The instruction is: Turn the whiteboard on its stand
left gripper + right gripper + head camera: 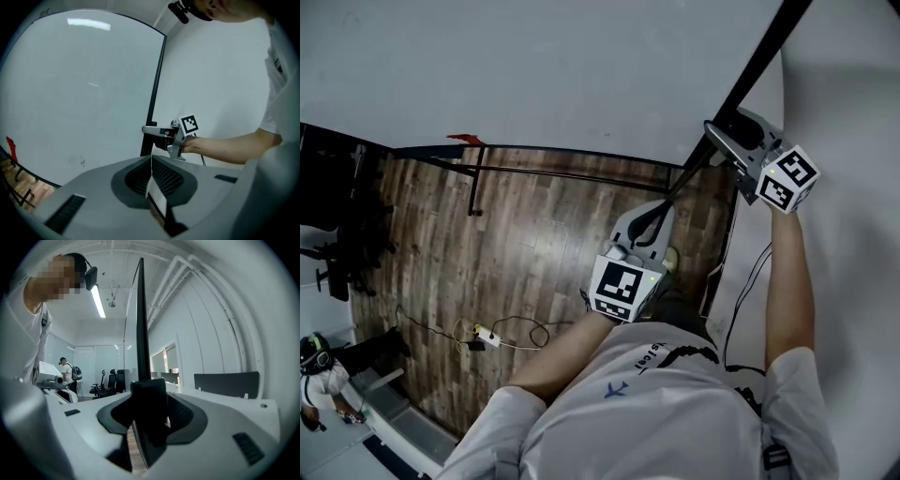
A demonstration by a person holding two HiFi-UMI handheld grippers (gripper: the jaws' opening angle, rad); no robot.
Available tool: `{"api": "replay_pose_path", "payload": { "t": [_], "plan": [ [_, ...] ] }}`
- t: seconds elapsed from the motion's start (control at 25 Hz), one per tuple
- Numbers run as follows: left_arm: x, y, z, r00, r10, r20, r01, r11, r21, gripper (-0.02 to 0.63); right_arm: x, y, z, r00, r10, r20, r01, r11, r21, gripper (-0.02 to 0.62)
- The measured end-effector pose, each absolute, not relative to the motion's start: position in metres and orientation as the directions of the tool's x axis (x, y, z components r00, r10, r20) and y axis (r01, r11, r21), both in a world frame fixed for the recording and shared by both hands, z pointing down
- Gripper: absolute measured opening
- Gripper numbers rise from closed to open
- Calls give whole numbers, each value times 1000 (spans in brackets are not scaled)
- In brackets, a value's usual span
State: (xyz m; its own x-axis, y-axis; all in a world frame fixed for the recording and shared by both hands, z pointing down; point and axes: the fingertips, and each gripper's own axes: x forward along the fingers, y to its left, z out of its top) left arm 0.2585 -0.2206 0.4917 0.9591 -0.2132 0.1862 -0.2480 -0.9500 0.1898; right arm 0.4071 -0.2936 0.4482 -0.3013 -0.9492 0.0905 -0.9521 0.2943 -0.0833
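The whiteboard (534, 66) fills the top of the head view, its black frame (761, 58) running down from upper right. The right gripper (724, 141) clamps that frame. The left gripper (654, 217), at centre, looks pinched narrow on the board's thin edge. The grasp seems set, and the next move calls for both swinging together so the board pivots

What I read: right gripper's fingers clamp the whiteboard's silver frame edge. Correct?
Not quite: the frame edge is black, not silver. The right gripper has its fingers clamped on the whiteboard's black frame edge. The right gripper view shows the dark bar between them.
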Motion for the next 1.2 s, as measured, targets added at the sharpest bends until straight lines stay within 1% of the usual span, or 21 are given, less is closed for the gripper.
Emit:
{"api": "replay_pose_path", "payload": {
  "t": [0.12,0.44,0.56,0.76,1.0,1.2],
  "plan": [
    [222,-206,496,962,-204,183,-240,-949,204,14,373,-278,451,-281,-956,90,-958,273,-90,189],
    [210,-188,473,967,-195,166,-227,-953,201,14,353,-266,443,-250,-963,105,-965,239,-108,189],
    [191,-186,459,961,-228,156,-257,-946,198,14,336,-262,435,-232,-967,107,-970,221,-104,189],
    [157,-160,467,945,-286,157,-315,-927,205,14,312,-240,445,-204,-973,104,-975,193,-111,189],
    [108,-124,472,915,-375,148,-399,-894,206,14,273,-222,456,-209,-971,119,-974,196,-109,189],
    [79,-82,476,900,-401,172,-431,-878,208,14,257,-211,456,-168,-979,115,-981,154,-121,189]
  ]
}}
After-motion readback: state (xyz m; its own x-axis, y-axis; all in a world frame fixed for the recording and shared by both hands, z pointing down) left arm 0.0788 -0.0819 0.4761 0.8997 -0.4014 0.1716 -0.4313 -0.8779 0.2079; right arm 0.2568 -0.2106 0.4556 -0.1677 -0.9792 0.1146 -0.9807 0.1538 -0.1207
